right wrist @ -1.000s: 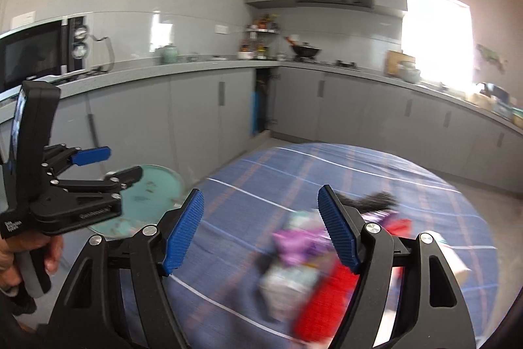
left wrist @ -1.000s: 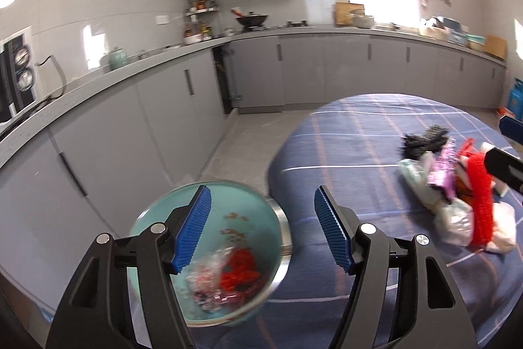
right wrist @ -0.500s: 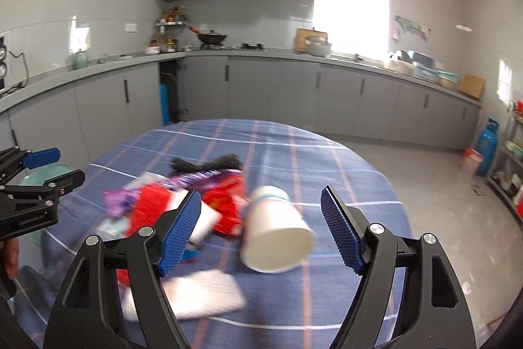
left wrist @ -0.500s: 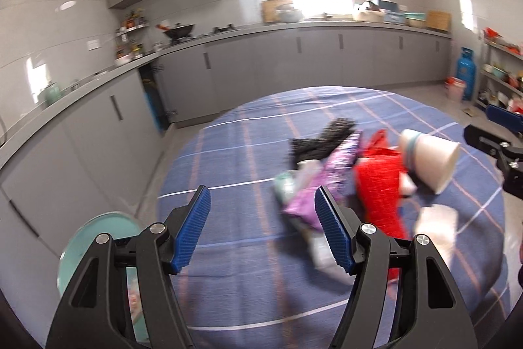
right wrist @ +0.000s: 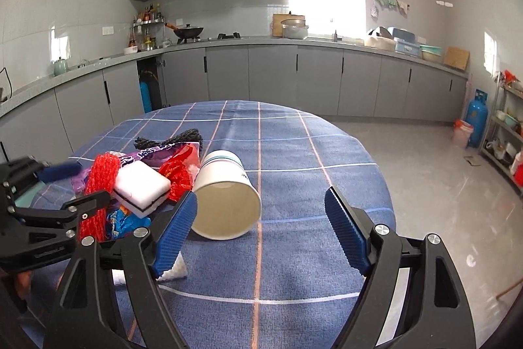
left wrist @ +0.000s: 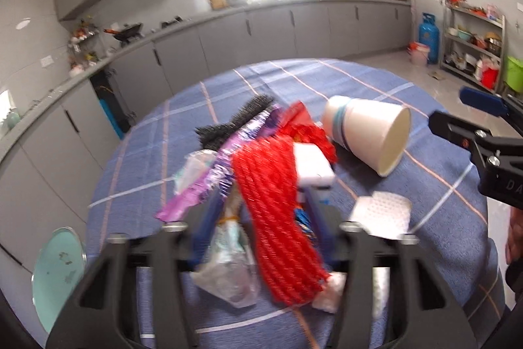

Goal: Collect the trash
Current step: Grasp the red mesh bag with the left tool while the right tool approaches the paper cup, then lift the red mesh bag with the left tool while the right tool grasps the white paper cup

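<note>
A trash pile lies on the blue checked tablecloth (left wrist: pixel 434 185). It holds a red mesh net (left wrist: pixel 278 218), a purple wrapper (left wrist: pixel 212 182), a clear plastic bag (left wrist: pixel 228 270), a black scrubber (left wrist: pixel 235 120), a white sponge (left wrist: pixel 312 165) and a tipped white paper cup (left wrist: pixel 369 133). My left gripper (left wrist: pixel 258 224) is open, its blurred fingers either side of the net and bag. My right gripper (right wrist: pixel 261 231) is open, just in front of the cup (right wrist: pixel 225 201), which lies between its fingers. The sponge (right wrist: pixel 140 185) and net (right wrist: pixel 98 185) lie to its left.
A teal trash bowl (left wrist: pixel 59 270) sits low beside the table at the left. A white perforated pad (left wrist: pixel 382 211) lies near the table's front. Grey kitchen cabinets (right wrist: pixel 294 80) run behind. A blue gas cylinder (right wrist: pixel 475 116) and a shelf stand at the right.
My left gripper swung from the teal bowl to the trash pile and moved in over the net and bag. My right gripper turned right and came close to the paper cup.
</note>
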A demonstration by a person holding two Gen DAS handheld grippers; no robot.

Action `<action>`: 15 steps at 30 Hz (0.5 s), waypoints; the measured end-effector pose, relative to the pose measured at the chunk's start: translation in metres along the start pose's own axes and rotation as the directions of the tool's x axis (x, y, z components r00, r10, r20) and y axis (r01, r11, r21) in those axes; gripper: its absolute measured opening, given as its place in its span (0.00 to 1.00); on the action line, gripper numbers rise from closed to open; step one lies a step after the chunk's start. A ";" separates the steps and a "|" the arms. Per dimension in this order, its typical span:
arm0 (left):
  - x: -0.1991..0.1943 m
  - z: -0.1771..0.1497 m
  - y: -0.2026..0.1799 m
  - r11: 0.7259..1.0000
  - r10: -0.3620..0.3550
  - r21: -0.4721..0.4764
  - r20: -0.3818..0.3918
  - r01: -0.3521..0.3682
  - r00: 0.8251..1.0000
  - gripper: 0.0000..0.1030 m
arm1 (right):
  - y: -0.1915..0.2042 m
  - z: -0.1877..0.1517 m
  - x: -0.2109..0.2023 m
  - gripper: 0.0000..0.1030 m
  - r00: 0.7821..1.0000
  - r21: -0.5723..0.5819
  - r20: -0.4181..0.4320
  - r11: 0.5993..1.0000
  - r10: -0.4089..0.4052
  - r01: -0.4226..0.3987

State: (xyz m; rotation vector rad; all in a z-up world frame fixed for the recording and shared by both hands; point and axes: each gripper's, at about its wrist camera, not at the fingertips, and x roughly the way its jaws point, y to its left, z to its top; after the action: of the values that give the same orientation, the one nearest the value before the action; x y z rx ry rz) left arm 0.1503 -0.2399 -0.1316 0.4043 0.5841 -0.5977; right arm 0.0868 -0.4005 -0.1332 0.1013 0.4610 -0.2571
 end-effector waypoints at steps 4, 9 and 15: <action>0.001 0.001 -0.002 1.000 -0.021 0.013 -0.002 0.021 1.000 0.19 | 0.003 0.002 0.007 0.83 1.000 0.014 -0.001 1.000 0.019 -0.019; -0.017 0.011 0.009 1.000 -0.021 -0.012 0.050 0.021 0.999 0.19 | 0.013 0.009 0.015 0.86 0.999 -0.004 -0.020 0.999 0.034 -0.034; -0.046 0.021 0.039 0.997 0.058 -0.060 0.128 -0.050 0.990 0.19 | 0.026 0.016 0.043 0.90 0.995 -0.035 -0.094 0.998 0.045 -0.048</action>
State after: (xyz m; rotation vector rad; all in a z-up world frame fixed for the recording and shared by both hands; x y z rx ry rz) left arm 0.1521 -0.2021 -0.0802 0.3238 0.4633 -0.5498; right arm 0.1376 -0.3872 -0.1375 0.0878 0.5551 -0.1985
